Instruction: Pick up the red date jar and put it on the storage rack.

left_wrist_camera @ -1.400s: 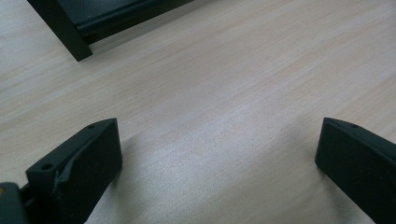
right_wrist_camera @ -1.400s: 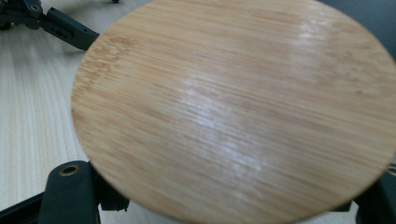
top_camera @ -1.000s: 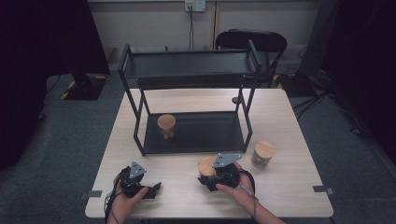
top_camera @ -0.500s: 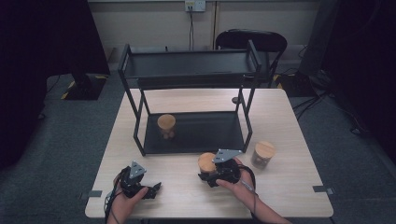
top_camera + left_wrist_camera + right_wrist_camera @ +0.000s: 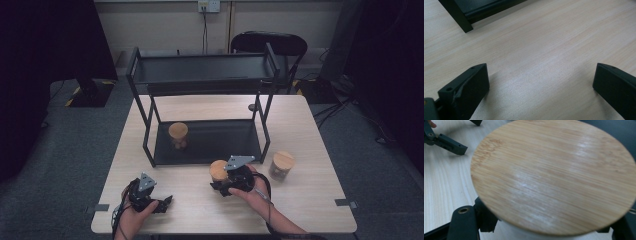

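My right gripper is shut on a jar with a round bamboo lid, just in front of the black rack. In the right gripper view the lid is close up, with the jaws of my right gripper pressed on the pale jar body beneath it. A second lidded jar stands on the rack's bottom shelf, and a third stands on the table to the right. My left gripper rests near the front edge, open, with bare wood between its jaws.
The two-tier rack has thin black legs, and one foot is near my left gripper. My left gripper lies at the top left of the right gripper view. A black chair stands behind the table.
My right gripper has crept slightly toward the rack with the jar in it. The left gripper has stayed where it was.
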A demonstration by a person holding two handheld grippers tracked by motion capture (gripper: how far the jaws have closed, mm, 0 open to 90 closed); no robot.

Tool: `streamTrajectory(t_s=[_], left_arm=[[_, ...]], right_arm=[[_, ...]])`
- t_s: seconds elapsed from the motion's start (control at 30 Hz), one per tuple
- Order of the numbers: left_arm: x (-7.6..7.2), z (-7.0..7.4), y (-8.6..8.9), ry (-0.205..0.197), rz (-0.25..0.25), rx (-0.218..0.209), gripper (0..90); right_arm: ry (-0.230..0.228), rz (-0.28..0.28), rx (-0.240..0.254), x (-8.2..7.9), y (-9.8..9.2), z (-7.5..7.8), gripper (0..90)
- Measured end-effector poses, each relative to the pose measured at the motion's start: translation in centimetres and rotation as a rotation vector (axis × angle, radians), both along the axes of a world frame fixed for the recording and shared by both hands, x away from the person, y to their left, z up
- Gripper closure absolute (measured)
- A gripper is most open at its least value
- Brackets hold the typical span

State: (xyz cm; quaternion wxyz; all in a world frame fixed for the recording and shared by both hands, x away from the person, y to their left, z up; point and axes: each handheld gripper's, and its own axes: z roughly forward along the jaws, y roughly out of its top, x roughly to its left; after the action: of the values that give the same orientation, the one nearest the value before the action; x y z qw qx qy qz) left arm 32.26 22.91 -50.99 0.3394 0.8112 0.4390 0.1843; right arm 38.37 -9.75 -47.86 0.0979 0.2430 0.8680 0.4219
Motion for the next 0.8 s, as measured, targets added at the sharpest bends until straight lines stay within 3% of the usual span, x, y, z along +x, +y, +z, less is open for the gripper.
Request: streamTrajectory(t_s=[0.8], left_arm=[[0.0, 0.0, 0.0, 0.0, -0.003, 0.0, 0.2]], right_arm=[[0.013, -0.024, -0.012, 2.3, 1.2, 0.9, 25.7]])
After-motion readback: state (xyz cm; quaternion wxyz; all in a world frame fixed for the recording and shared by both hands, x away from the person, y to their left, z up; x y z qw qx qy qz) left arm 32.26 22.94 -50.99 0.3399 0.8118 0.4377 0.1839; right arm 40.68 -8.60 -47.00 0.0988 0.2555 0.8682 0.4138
